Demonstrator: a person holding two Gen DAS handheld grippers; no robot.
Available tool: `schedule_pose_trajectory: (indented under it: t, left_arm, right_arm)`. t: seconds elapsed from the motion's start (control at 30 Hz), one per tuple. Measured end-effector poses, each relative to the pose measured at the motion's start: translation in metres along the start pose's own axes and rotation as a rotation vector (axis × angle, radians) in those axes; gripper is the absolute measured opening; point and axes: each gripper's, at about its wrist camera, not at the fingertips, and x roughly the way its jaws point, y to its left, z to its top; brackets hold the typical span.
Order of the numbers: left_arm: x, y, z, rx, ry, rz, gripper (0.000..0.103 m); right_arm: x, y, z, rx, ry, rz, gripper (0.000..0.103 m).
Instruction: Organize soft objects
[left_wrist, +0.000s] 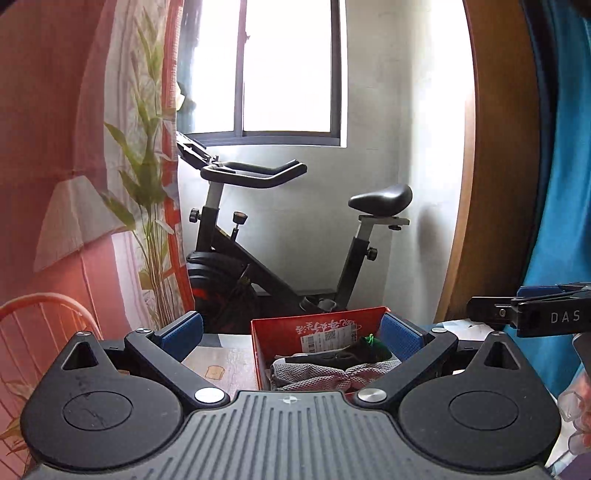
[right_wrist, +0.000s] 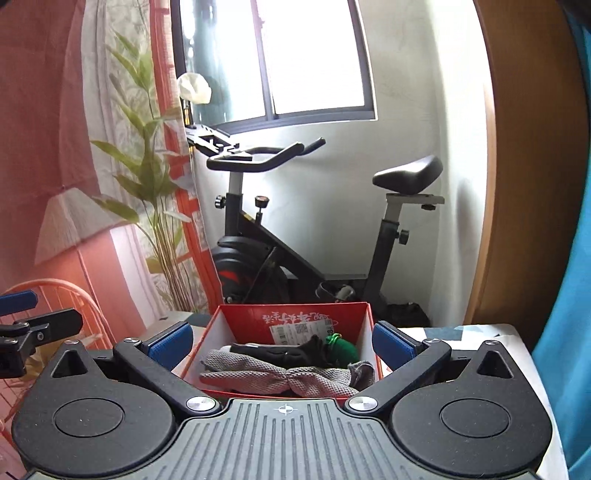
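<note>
A red cardboard box (left_wrist: 317, 325) (right_wrist: 295, 314) stands on the table and holds soft items. A grey knitted cloth (left_wrist: 314, 376) (right_wrist: 277, 380) lies at the front. A dark garment (left_wrist: 343, 356) (right_wrist: 288, 352) and a small green item (left_wrist: 375, 341) (right_wrist: 341, 349) lie behind it. My left gripper (left_wrist: 291, 332) is open and raised in front of the box, with nothing between its blue pads. My right gripper (right_wrist: 280, 341) is open too, facing the box, also with nothing between its pads. Each gripper shows at the edge of the other's view.
A black exercise bike (left_wrist: 280, 236) (right_wrist: 314, 229) stands under the window behind the table. An orange chair (left_wrist: 44, 314) (right_wrist: 59, 295) and a tall green plant (left_wrist: 147, 192) are on the left. A wooden panel (left_wrist: 495, 166) and blue cloth (left_wrist: 557, 184) are on the right.
</note>
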Motion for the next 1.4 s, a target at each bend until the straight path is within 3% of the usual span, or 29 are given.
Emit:
schedule_pose_trajectory:
  t: [0.1,0.23,0.4,0.57,0.8,1.4]
  left_arm:
    - [-0.024,0.002,-0.002,0.007,0.008,0.048,0.103]
    - [-0.067,0.002,-0.005,0.033,-0.068,0.160,0.103]
    - [-0.103,0.007,-0.006,-0.021,-0.083,0.100,0.103]
    - [-0.117,-0.002,-0.015,-0.009,-0.073,0.105,0.103]
    - [-0.123,-0.009,-0.023,-0.003,-0.052,0.112,0.103]
    - [-0.123,-0.002,-0.029,-0.041,-0.020,0.152,0.103]
  right_arm:
    - [-0.037,0.011,0.000,0.017,-0.023,-0.001,0.103]
    - [-0.083,0.024,-0.005,0.035,-0.047,0.023,0.103]
    - [-0.131,0.042,-0.015,0.009,-0.096,0.004,0.103]
    - [-0.160,0.053,-0.027,0.004,-0.107,-0.025,0.103]
    - [-0.162,0.061,-0.049,0.016,-0.048,-0.042,0.103]
    - [-0.155,0.054,-0.058,0.018,-0.048,-0.120,0.103]
